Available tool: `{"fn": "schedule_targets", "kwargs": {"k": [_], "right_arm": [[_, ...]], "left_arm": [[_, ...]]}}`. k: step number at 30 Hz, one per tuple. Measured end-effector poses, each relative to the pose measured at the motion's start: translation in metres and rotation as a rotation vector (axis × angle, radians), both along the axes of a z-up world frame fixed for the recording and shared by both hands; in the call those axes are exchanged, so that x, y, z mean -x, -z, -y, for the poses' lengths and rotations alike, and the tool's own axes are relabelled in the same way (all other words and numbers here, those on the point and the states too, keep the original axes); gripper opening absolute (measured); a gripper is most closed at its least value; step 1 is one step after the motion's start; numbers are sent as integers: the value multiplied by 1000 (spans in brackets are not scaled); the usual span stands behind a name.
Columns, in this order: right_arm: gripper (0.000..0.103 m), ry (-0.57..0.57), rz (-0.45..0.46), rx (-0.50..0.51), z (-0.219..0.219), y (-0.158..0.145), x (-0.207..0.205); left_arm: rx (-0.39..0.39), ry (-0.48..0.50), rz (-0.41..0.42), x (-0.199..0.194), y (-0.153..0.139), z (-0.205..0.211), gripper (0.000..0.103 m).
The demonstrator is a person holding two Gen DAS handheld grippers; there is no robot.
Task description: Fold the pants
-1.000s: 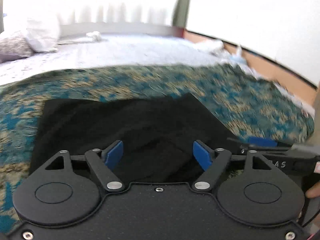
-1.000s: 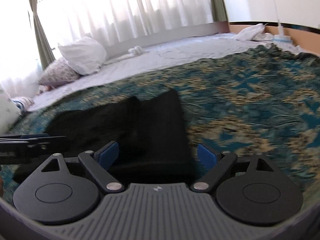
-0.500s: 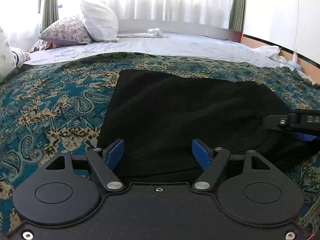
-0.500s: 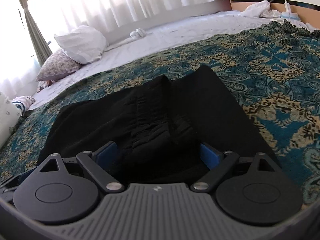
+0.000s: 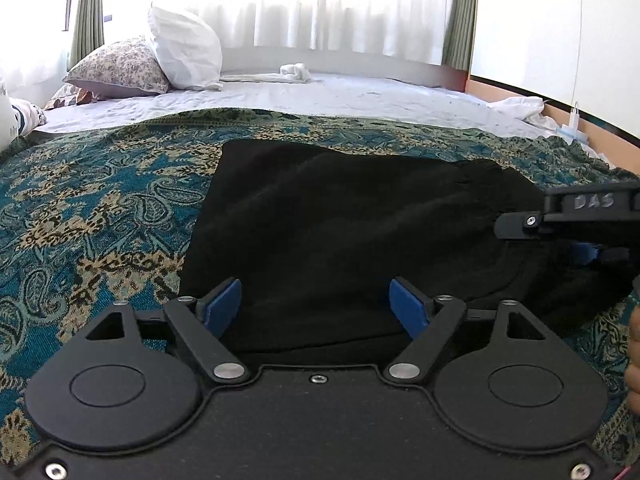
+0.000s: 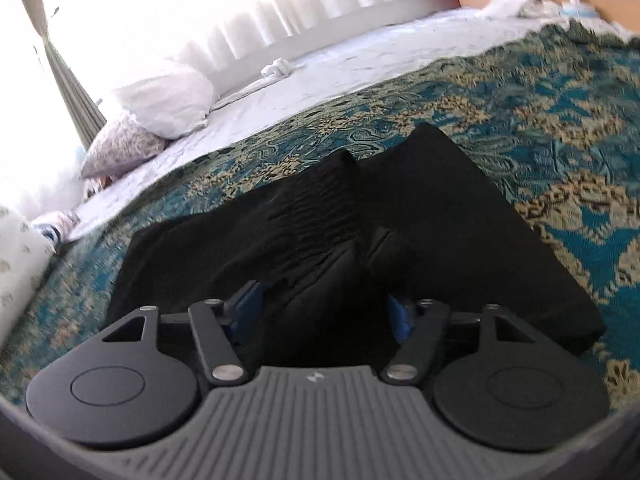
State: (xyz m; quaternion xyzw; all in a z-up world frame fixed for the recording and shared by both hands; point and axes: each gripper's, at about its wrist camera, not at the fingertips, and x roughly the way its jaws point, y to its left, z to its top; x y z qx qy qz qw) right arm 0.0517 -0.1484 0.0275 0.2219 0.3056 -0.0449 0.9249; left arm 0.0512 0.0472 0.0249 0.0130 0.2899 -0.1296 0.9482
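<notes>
Left claw [image 5: 315,307] sits low over near edge of the black pants [image 5: 340,220], blue pads [image 5: 222,304] wide apart w/ cloth between them but not pinched; jaws have just been opening a bit further. Right claw [image 6: 322,306] is over the bunched, wrinkled part of the pants [image 6: 328,232], jaws have just been closing, a ridge of black fabric rises between the blue pads [image 6: 248,300]; can't tell if pads actually press on it, cloth hides much of them. In left wrist view the right claw [image 5: 586,254] comes in from the right edge, side-on, tip at the pants' right end. Pants lie partly folded on the teal and tan paisley bedspread [image 5: 100,208], approx. centre of the bed, one flat panel to the right in the right wrist view. Beyond: white sheet [image 5: 340,96], white pillow [image 5: 184,48] leaning on a floral pillow [image 5: 120,68], bright curtains [image 5: 340,4] behind.
</notes>
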Motion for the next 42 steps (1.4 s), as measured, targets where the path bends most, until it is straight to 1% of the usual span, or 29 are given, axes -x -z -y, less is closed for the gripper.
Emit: {"fn": "schedule_targets", "kwargs": {"k": [1,2,3,4,5,6,8,11,12,13,14,15,17,19,20,23,24,25,27,29,31,34,38,42], "right_arm": [[68,7,6,10,0,1,-4],[61,22,13,13,3,2,-9],[49,38,11,11,6,2,-15],[45,57,-3,2,10,2,-21],[38,61,-5,-20,15,1,-25],[34,67,-2,-26,19,-2,-27],[33,80,29,23,19,-14,-23],[33,110,112,196,11,-27,-1],[33,123,134,240,11,-27,5],[33,139,140,273,13,-24,9],[33,157,127,288,17,-19,10],[33,169,100,288,23,-14,9],[33,195,51,234,39,-2,9],[33,215,48,183,51,3,13],[33,221,59,177,52,2,14],[33,219,99,235,50,-3,16],[33,214,90,248,49,-2,14],[33,213,73,247,50,0,13],[37,218,26,231,54,8,8],[37,226,31,192,61,9,8],[37,236,46,183,63,9,12],[37,278,87,206,62,7,20],[37,294,53,205,65,9,15],[37,311,71,233,60,8,18]], "left_arm": [[-1,0,0,0,0,0,79],[-4,-1,0,0,-1,1,79],[-4,-1,-4,0,-2,0,79],[-2,-1,-9,-1,-4,0,79],[-3,-4,-15,-2,-8,1,78],[-3,-11,-14,-3,-11,1,77],[17,-23,-2,-2,-20,-1,77],[51,-6,4,1,-25,1,77],[40,3,3,1,-23,4,77],[12,7,-1,2,-20,9,77],[-17,4,-7,3,-16,13,77],[-41,6,-14,5,-13,17,77],[-64,27,-6,9,-9,22,77],[-83,42,-2,10,-11,26,77],[-88,50,-6,11,-12,26,77],[-88,59,-18,14,-11,27,77],[-83,58,-22,14,-10,26,77],[-78,54,-26,15,-10,26,77],[-67,50,-32,14,-10,24,77],[-67,47,-36,14,-9,24,77],[-73,48,-34,15,-9,25,78],[-79,50,-37,14,-10,27,78],[-77,47,-41,13,-9,28,79],[-73,48,-43,13,-9,28,81]]}}
